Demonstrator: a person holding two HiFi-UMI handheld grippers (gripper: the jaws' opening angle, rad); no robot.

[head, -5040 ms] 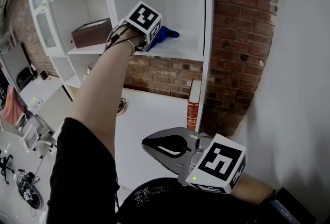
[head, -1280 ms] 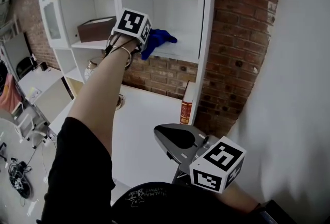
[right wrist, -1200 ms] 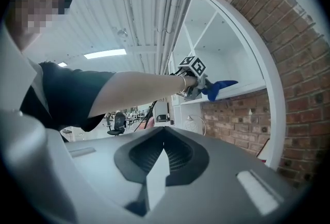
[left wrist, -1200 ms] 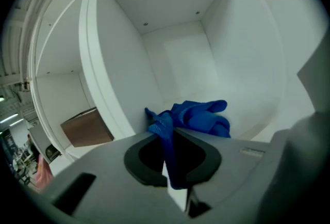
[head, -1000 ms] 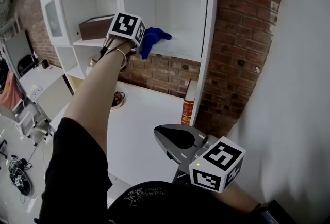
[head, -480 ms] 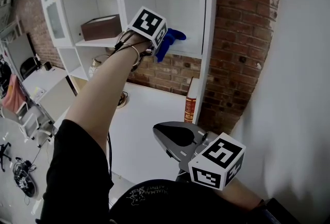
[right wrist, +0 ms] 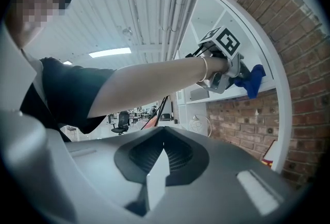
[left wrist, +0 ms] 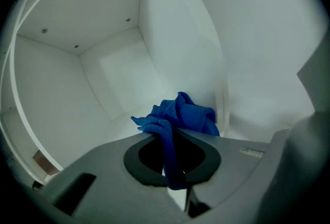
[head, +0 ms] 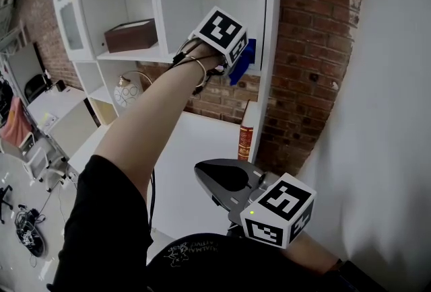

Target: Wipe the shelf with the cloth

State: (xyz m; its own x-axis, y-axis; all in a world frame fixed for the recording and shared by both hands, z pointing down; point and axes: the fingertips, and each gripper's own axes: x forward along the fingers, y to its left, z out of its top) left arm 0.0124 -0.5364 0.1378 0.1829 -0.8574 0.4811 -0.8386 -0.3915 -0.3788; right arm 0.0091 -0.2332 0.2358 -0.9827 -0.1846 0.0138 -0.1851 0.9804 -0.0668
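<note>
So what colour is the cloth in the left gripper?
Blue. The cloth shows best in the left gripper view, pinched between the jaws.

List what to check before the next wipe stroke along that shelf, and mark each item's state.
1. Grip on the cloth: ok. The left gripper is shut on a fold of the blue cloth.
2. Cloth pressed on the shelf: cannot tell. The bunch lies at the shelf's right end, but no view shows contact.
3. Stroke path: ok. Only the cloth shows in this compartment.
4. Brown box: ok. It stands in the next compartment to the left, apart from the cloth.
5. Right gripper: ok. Its jaws are shut on nothing and it is held low, away from the shelf.
</note>
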